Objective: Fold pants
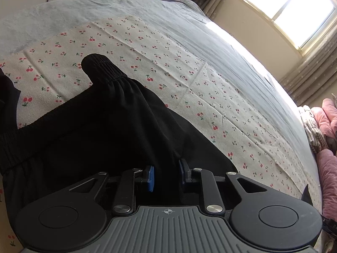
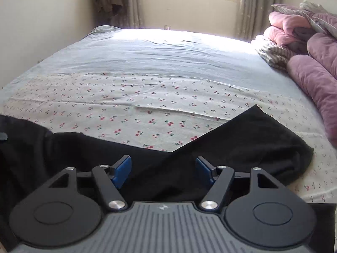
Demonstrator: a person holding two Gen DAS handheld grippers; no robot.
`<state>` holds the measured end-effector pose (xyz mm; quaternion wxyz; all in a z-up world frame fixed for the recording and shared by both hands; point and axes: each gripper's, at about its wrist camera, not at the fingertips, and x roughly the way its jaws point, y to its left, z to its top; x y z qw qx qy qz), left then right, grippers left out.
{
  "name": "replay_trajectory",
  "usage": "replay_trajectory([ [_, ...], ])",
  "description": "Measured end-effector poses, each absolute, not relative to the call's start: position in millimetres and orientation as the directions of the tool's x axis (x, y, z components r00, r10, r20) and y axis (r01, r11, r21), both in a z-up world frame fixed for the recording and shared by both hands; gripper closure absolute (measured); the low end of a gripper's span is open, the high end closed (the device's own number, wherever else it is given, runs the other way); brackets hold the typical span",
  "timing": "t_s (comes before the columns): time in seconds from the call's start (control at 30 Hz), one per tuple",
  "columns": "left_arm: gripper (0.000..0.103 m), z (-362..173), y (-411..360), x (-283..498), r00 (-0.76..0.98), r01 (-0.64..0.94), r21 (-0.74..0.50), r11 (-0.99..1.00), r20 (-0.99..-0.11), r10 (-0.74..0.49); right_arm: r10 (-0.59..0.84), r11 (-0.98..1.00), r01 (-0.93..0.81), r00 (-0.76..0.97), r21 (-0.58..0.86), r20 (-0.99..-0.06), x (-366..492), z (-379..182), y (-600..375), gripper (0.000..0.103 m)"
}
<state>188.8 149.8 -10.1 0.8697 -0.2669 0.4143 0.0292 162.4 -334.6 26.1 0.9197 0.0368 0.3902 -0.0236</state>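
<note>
Right wrist: pants (image 2: 242, 139) hem near cherry sheet (image 2: 147, 105) edge.

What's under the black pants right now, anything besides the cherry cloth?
The black pants lie on the cherry-print cloth, which is spread over a grey bedsheet. Nothing else shows around their edges. Whatever lies directly beneath the dark fabric is covered and cannot be seen.
</note>
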Motion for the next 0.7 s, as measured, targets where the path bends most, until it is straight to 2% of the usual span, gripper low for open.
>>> replay_trajectory([
  [0.07,0.084,-11,153,184,0.653,-0.276,-0.441,0.854,-0.738,-0.17,-0.081,0.969,0.23,0.645,0.091,-0.759,208,19,-373,0.048],
  [0.2,0.084,-16,157,189,0.65,-0.279,-0.441,0.853,-0.741,-0.17,-0.123,0.904,0.408,0.535,0.129,-0.836,281,-11,-411,0.048],
  [0.33,0.08,-20,161,194,0.635,-0.283,-0.436,0.854,-0.752,-0.174,-0.224,0.857,0.515,0.42,0.028,-0.88,315,-44,-414,0.048],
  [0.43,0.08,-22,162,196,0.631,-0.284,-0.424,0.86,-0.758,-0.165,-0.312,0.848,0.526,0.391,-0.068,-0.866,322,-57,-407,0.045],
  [0.47,0.08,-23,161,196,0.631,-0.282,-0.421,0.862,-0.758,-0.163,-0.324,0.846,0.527,0.396,-0.077,-0.859,324,-58,-408,0.048],
  [0.5,0.081,-22,160,196,0.632,-0.278,-0.415,0.866,-0.758,-0.16,-0.328,0.844,0.53,0.4,-0.075,-0.856,324,-57,-409,0.071],
  [0.53,0.082,-20,159,195,0.635,-0.272,-0.408,0.871,-0.757,-0.156,-0.331,0.844,0.53,0.407,-0.075,-0.851,323,-56,-409,0.103],
  [0.6,0.084,-16,155,193,0.647,-0.26,-0.384,0.886,-0.751,-0.136,-0.352,0.846,0.523,0.407,-0.101,-0.842,317,-45,-409,0.103],
  [0.67,0.097,-11,152,192,0.663,-0.248,-0.359,0.9,-0.74,-0.113,-0.374,0.852,0.512,0.457,-0.106,-0.807,299,-26,-412,0.103],
  [0.7,0.099,-7,151,191,0.671,-0.238,-0.347,0.907,-0.734,-0.105,-0.39,0.852,0.514,0.487,-0.104,-0.782,289,-15,-415,0.103],
])
